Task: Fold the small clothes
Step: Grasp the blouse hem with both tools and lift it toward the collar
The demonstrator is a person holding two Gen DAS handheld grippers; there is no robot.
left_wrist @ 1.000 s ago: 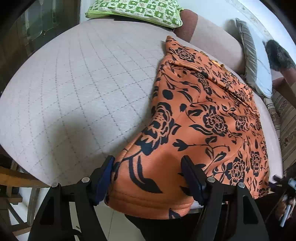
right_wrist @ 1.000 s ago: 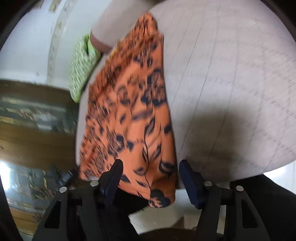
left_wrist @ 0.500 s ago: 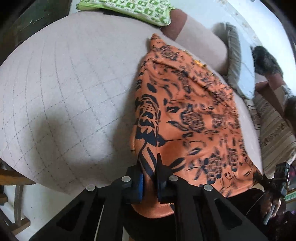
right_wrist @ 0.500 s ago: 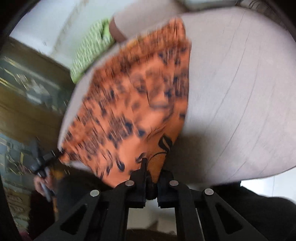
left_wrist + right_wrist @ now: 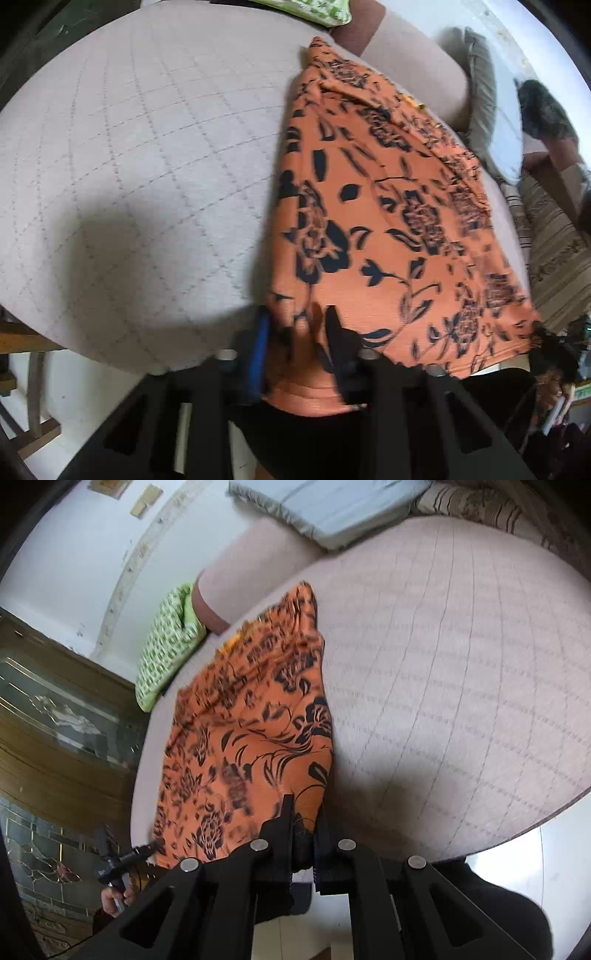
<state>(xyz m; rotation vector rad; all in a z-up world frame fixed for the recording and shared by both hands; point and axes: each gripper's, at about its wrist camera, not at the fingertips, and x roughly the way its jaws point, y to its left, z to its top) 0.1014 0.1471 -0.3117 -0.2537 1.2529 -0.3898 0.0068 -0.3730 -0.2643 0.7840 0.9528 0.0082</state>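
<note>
Premises: a home, most likely a living room or bedroom; the fisheye distortion prevents a firmer finding. Evidence: a broad padded seat or bed with a quilted beige cover (image 5: 155,155), a green patterned cushion (image 5: 166,653) at its far end, a pale grey pillow (image 5: 332,509) against the white wall (image 5: 74,554), a striped upholstered cushion (image 5: 554,251), and dark wood-framed decorative glass panelling (image 5: 55,720) alongside.

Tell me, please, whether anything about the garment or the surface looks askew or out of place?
Nothing stands out. The orange floral garment lies on the quilted cushion, its near hem hanging off the edge, pinched by the left gripper and the right gripper.
</note>
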